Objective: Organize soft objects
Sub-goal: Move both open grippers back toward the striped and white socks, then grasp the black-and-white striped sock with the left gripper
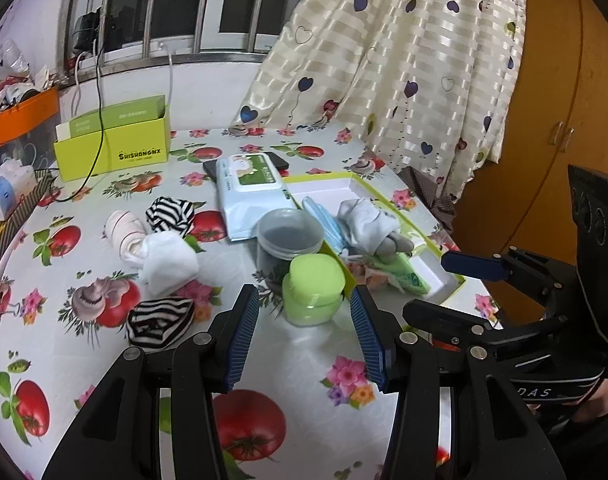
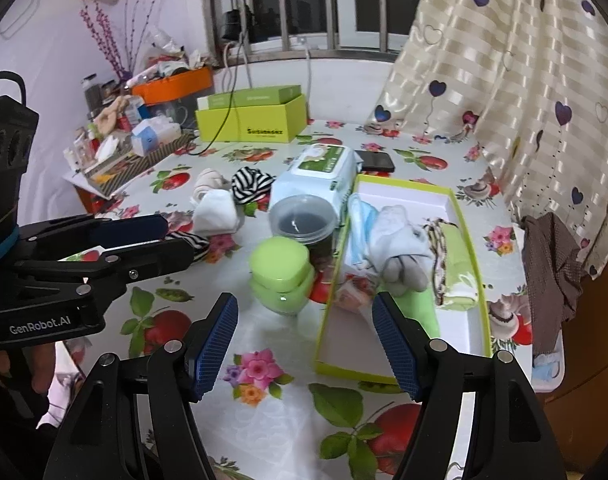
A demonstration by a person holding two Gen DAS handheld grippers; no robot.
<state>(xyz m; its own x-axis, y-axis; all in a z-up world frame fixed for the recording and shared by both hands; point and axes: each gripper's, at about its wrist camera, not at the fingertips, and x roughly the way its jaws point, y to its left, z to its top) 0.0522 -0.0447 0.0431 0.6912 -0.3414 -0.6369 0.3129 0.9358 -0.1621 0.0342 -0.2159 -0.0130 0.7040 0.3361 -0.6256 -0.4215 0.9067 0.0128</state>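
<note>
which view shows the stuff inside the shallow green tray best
The right wrist view: the green tray lies nearly whole, with the blue masks, grey-white socks and green cloth spread apart. The left wrist view shows the tray from the side, its contents bunched and partly hidden behind the green jar.

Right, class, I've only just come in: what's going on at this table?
A person holds a gripper in each hand over a table with a flowery cloth, sorting soft things into a shallow green tray. The left gripper and right gripper both hang open and empty. A glove, face masks and folded cloths already lie in the tray. Rolled socks still sit on the cloth, left of a green jar.
</note>
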